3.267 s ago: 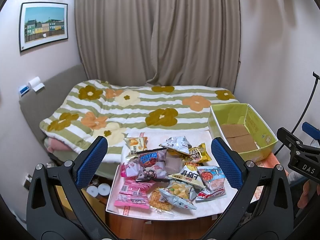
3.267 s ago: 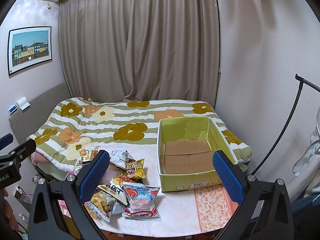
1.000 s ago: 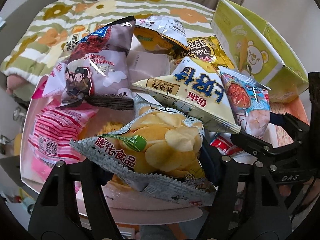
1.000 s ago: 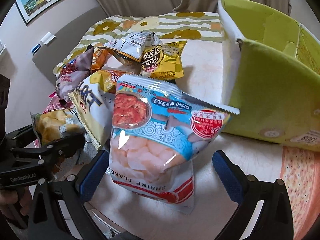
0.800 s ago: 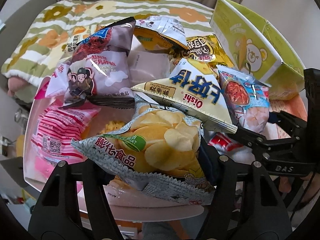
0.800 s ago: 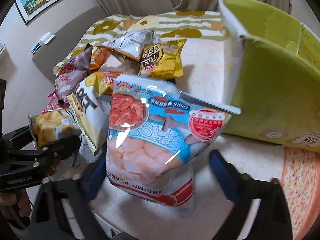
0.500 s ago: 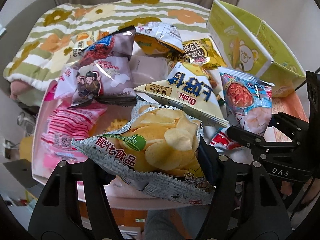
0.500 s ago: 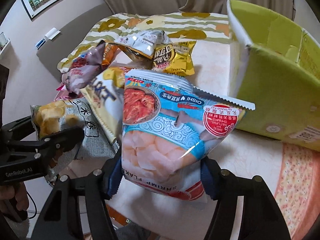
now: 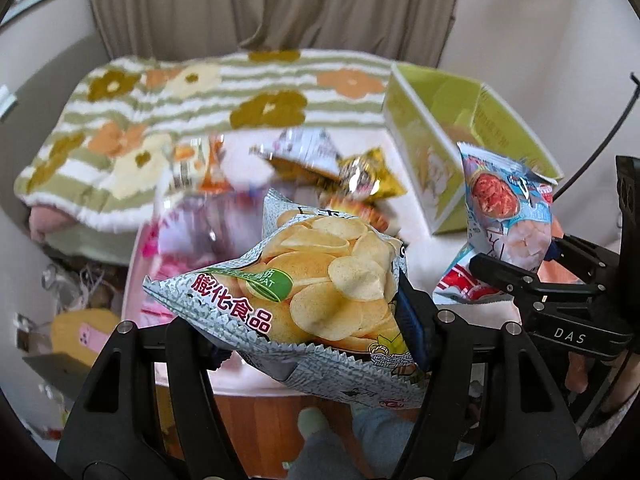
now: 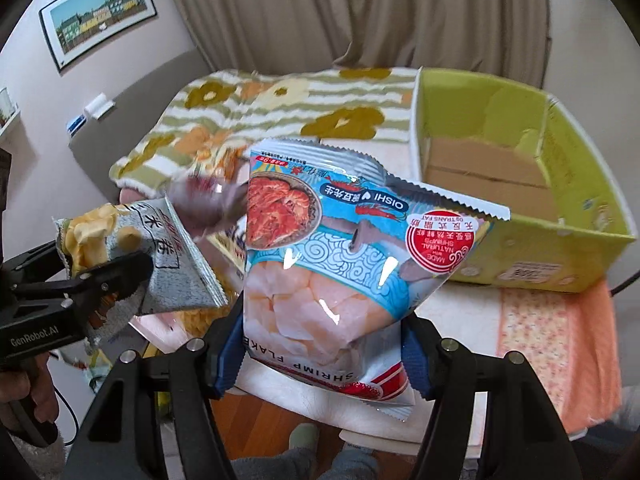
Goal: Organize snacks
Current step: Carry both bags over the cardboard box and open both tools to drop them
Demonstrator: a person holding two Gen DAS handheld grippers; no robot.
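Above table point(image 10: 460, 304): shrimp bag point(image 10: 340, 264) clamped between right gripper point(image 10: 320, 352) fingers.

Black tongs point(image 9: 316, 344), blue pads point(image 10: 230, 354), silver screws, white "DAS" lettering

snack pile point(image 9: 224, 200) on table motion-blurred, labels unreadable

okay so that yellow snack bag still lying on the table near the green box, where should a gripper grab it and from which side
Grip the yellow bag by its crimped end seal, coming down from above on its box-facing side. It lies fairly flat, its far side tucked against the silver bag, so the puffed middle would likely slip. Blur hides finer detail.
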